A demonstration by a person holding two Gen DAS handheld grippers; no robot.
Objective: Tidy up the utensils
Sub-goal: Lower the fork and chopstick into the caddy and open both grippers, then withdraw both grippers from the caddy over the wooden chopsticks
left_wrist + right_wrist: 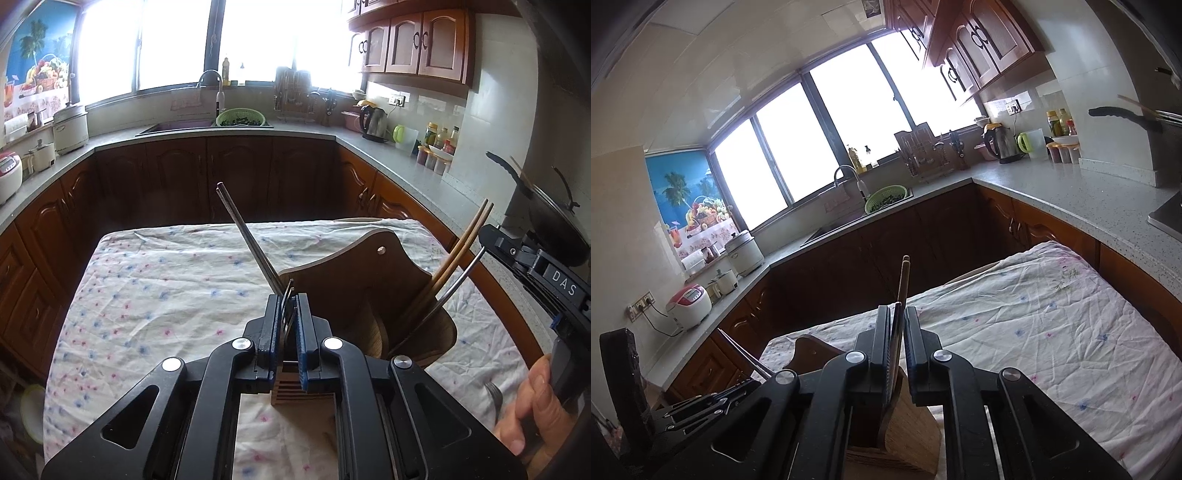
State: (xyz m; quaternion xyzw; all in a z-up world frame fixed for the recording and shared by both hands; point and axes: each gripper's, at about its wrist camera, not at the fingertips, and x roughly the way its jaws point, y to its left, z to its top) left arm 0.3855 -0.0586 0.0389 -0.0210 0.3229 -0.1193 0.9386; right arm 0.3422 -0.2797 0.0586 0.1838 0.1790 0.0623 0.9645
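Chopsticks are going into the wooden utensil holder (369, 295), which stands on the table's wrinkled floral cloth (166, 280), and by my reading both hands are at the point of letting go. In the left wrist view the left gripper (287, 306), at about six o'clock in the frame, has its blue-padded jaws nearly closed around a pair of slim metal chopsticks (243, 236) that slant up toward eleven o'clock; whether the pads press them or merely flank them is hard to tell. The right gripper (897, 332) is likewise open only a sliver, with the wooden chopsticks (904, 277) rising between its jaws toward twelve o'clock and a thin gap showing beside them. Their lower ends appear to sit inside the holder, a curved plywood piece with a slatted base and a ribbed, woven-looking front. A steel utensil handle (461, 277) leans in it at two o'clock. Next, each gripper needs to widen and draw straight back without tipping the smooth, slippery sticks.
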